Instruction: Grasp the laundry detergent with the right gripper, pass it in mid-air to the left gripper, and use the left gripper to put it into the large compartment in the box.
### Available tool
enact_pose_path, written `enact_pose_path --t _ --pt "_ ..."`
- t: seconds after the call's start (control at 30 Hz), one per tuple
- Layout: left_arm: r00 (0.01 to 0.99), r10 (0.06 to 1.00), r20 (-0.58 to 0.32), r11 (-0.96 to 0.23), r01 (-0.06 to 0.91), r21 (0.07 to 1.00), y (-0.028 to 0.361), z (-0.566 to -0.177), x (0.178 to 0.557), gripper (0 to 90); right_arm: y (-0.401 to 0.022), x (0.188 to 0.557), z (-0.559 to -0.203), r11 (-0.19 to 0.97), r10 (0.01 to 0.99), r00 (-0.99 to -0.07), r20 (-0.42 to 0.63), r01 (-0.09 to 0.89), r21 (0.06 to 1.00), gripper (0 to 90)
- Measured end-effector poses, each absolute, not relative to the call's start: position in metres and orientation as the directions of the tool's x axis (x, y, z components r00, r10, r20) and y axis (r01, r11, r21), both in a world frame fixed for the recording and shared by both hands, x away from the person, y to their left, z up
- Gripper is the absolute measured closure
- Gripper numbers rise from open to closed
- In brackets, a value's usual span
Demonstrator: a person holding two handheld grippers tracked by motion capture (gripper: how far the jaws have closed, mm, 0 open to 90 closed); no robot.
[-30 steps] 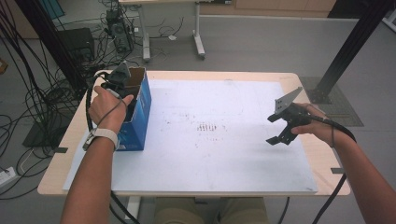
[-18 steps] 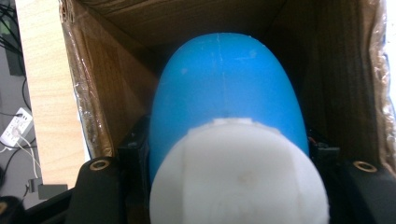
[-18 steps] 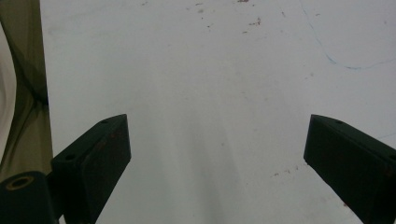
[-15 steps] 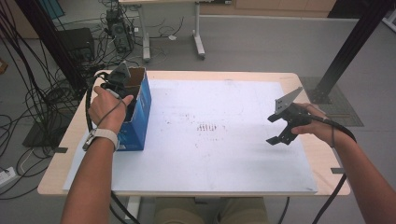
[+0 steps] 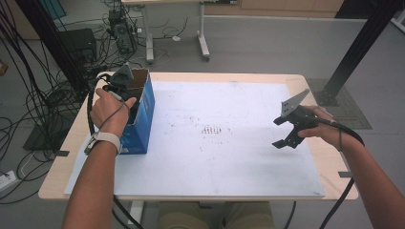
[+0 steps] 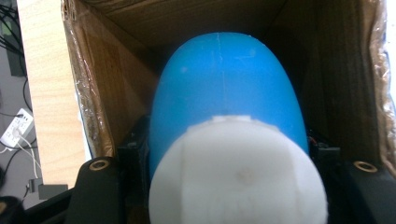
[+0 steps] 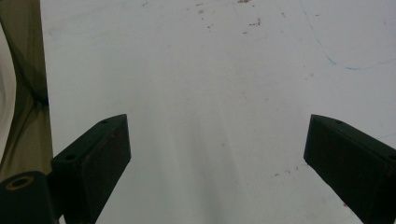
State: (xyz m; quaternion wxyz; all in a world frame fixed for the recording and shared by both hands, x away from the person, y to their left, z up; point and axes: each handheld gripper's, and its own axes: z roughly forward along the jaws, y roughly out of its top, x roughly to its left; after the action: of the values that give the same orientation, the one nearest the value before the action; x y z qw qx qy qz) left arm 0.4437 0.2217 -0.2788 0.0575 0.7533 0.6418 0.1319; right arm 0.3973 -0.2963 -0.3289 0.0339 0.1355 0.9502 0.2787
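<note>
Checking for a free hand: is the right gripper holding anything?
No, the right gripper has its jaws wide apart over the bare white sheet.

Even, soft indoor light with faint shadows; both gripper views look slightly blurred.

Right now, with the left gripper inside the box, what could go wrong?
1. The blue bottle sits between the left gripper's jaws and nearly spans the box. It may catch on the cardboard walls as it moves.
2. The box stands near the table's left edge. A snag might drag or tip it toward that edge.
3. The right gripper is open over the white mat, far from the box, so it cannot steady it.
</note>
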Motion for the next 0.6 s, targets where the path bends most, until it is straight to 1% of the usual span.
enact_pose_path --t 0.6 --pt "0.139 0.982 0.131 -0.17 0.949 0.266 0.221 -0.2789 0.4419 36.7 -0.2961 0.3965 -0.3294 0.811 0.272 -0.962 0.01 0.235 0.536 7.4"
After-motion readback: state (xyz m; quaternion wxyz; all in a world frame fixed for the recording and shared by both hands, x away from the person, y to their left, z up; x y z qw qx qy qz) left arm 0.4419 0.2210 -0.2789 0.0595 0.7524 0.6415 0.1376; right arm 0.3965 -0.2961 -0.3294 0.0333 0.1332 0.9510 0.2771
